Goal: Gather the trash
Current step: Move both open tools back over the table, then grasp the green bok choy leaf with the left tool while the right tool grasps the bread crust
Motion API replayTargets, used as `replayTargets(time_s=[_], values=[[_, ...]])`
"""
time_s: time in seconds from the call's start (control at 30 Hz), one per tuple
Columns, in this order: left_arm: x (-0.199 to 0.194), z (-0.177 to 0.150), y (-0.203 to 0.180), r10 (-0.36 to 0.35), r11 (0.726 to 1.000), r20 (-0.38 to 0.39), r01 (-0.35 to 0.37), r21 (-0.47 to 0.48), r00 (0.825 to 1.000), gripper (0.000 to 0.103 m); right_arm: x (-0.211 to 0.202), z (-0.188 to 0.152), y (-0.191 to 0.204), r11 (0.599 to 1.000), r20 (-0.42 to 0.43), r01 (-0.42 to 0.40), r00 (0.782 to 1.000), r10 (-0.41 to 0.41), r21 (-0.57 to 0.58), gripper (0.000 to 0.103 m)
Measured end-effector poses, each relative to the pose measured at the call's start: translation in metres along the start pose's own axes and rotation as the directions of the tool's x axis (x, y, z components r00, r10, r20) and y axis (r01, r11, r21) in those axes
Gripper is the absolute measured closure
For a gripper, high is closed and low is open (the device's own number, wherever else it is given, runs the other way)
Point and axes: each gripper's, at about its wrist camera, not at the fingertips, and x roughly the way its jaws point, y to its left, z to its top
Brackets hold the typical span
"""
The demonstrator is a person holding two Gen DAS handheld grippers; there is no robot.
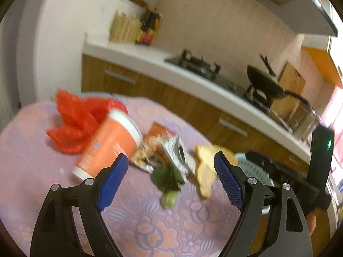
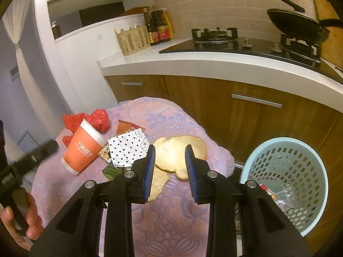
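Note:
Trash lies on a small table with a pink floral cloth (image 2: 171, 218). An orange paper cup (image 2: 84, 147) lies tipped beside a red plastic bag (image 2: 96, 117). A white dotted wrapper (image 2: 128, 150), a brown snack packet (image 2: 126, 127), a green leaf (image 1: 169, 182) and pale flatbread pieces (image 2: 175, 152) lie beside it. My left gripper (image 1: 171, 177) is open above the leaf and wrappers; the cup (image 1: 111, 145) is at its left finger. My right gripper (image 2: 170, 169) is open and empty, its fingers on either side of the flatbread.
A light blue perforated bin (image 2: 287, 182) stands on the floor right of the table, with some trash inside. Behind is a white kitchen counter (image 2: 214, 64) with wooden cabinets, a gas stove (image 2: 214, 35), a black pan (image 2: 295, 23), a wicker basket (image 2: 133, 39) and sauce bottles.

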Motion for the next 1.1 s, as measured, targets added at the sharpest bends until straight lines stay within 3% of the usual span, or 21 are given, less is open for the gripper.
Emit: replayTargets(time_s=[0.2,0.23,0.27,0.33,0.4,0.53,0.6,0.9,0.93,1.0,1.1], values=[[0.047,-0.02,-0.01,0.017,0.999,-0.136,-0.01,0.054,0.991,0.024,0.015,0.002,0.004,0.999,-0.009,-0.013,1.0,0.012,-0.048,0.077],[0.053,-0.023,-0.009,0.021,0.998,-0.151,-0.012,0.055,0.988,0.024,0.016,0.002,0.003,0.999,-0.006,-0.008,1.0,0.008,-0.051,0.072],[0.058,-0.024,-0.009,0.026,0.998,-0.157,-0.018,0.056,0.987,0.024,0.017,0.002,0.001,0.999,-0.001,0.0,1.0,-0.001,-0.049,0.058],[0.067,-0.026,-0.008,0.047,0.997,-0.169,-0.036,0.068,0.985,0.024,0.019,0.001,-0.008,0.999,0.01,0.018,1.0,-0.018,-0.031,0.045],[0.073,-0.028,-0.008,0.063,0.995,-0.176,-0.048,0.087,0.982,0.025,0.027,0.001,-0.02,1.0,-0.009,0.022,1.0,-0.022,-0.009,0.045],[0.086,-0.032,-0.007,0.077,0.994,-0.201,-0.058,0.097,0.977,0.038,0.047,-0.002,-0.039,0.999,-0.063,0.015,0.998,-0.012,0.046,0.045],[0.09,-0.034,-0.004,0.079,0.995,-0.204,-0.063,0.081,0.976,0.039,0.059,-0.003,-0.045,0.998,-0.087,0.0,0.996,0.006,0.069,0.045],[0.083,-0.036,0.006,0.054,0.998,-0.172,-0.049,0.029,0.984,0.054,0.092,-0.001,-0.046,0.995,-0.155,0.008,0.988,0.009,0.104,0.045],[0.083,-0.036,0.006,0.05,0.999,-0.171,-0.047,0.025,0.984,0.061,0.095,-0.002,-0.044,0.995,-0.158,0.013,0.987,0.002,0.095,0.045],[0.083,-0.037,0.007,0.044,0.999,-0.173,-0.041,0.02,0.984,0.069,0.099,-0.004,-0.038,0.997,-0.161,0.025,0.987,-0.013,0.074,0.051],[0.085,-0.038,0.003,0.031,0.999,-0.175,-0.026,0.032,0.984,0.08,0.103,-0.005,-0.033,0.996,-0.172,0.077,0.983,-0.069,0.044,0.072]])
